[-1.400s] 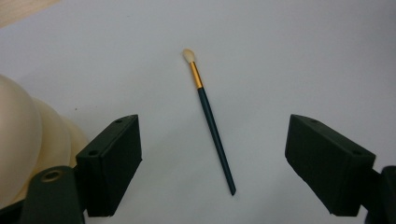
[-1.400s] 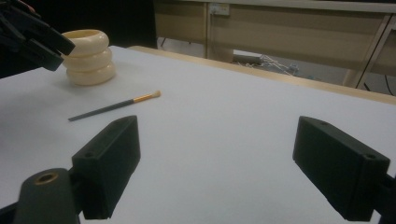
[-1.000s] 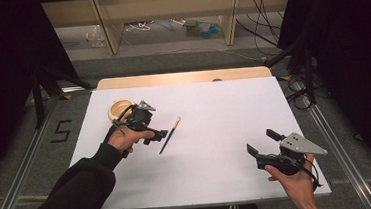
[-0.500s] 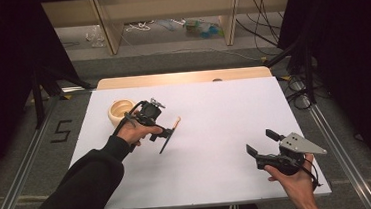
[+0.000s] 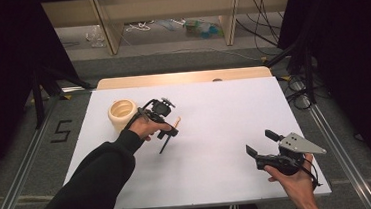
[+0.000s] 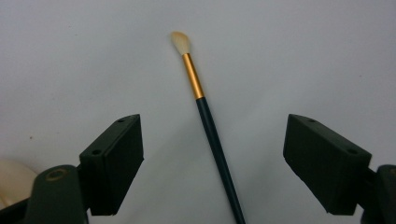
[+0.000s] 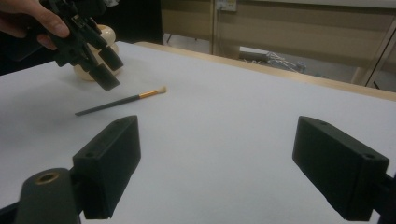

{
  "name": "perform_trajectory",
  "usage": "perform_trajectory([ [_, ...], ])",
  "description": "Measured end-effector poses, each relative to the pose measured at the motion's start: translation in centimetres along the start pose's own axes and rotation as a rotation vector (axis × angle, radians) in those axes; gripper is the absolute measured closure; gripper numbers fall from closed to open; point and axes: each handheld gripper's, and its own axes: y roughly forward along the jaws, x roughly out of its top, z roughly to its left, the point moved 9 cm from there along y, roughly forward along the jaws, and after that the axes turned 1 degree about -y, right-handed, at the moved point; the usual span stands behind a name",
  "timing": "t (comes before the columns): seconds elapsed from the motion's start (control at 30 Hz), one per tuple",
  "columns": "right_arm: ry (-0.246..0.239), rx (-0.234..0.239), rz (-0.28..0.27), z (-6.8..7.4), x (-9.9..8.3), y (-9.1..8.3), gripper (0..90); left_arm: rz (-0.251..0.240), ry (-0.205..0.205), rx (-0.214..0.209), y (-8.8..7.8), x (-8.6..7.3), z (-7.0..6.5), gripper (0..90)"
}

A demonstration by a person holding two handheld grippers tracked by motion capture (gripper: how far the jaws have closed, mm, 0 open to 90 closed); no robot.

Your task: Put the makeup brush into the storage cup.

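Observation:
A paintbrush (image 6: 210,126) with a dark handle, gold ferrule and pale bristles lies flat on the white table (image 5: 224,111). My left gripper (image 6: 215,129) hovers just above it, open, with one jaw on either side of the handle and neither touching it. In the high view the left gripper (image 5: 168,128) covers the middle of the brush (image 5: 163,146). My right gripper (image 5: 260,142) is held open and holds nothing near the front right of the table. The right gripper view looks across its own jaws (image 7: 215,135) to the brush (image 7: 122,102) and the left gripper (image 7: 108,70).
A cream cup (image 5: 122,112) stands upright just left of the left hand, and it also shows behind the left gripper as a pale cup (image 7: 106,33). Shelving and cables lie beyond the table's far wooden edge (image 5: 181,77).
The left gripper has moved right, away from the cup and over the brush, so its jaws now straddle the handle. The right gripper has stayed in place.

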Motion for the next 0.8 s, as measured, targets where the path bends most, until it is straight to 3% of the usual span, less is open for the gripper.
perform_trajectory([
  [0.23, 0.013, 0.003, 0.002, 0.1, 0.0, 0.0, 16.3, 0.059, 0.007, 0.006, 1.1, 0.1, 0.2, 20.5],
  [0.43, 0.004, 0.004, 0.000, 0.0, 0.0, 0.0, 16.3, 0.066, -0.010, 0.007, 1.4, 0.1, 0.3, 21.1],
  [0.47, 0.006, 0.004, 0.000, 0.0, 0.0, 0.0, 16.3, 0.088, 0.007, 0.006, 1.3, -0.1, 0.5, 21.1],
  [0.57, 0.000, 0.006, -0.001, 0.0, 0.0, 0.0, 16.3, 0.071, -0.022, 0.009, 1.6, 0.0, 0.5, 21.4],
  [0.8, -0.001, 0.003, 0.001, 0.0, -0.1, 0.1, 16.3, 0.094, -0.015, 0.008, 1.8, 0.0, 0.5, 22.5],
])
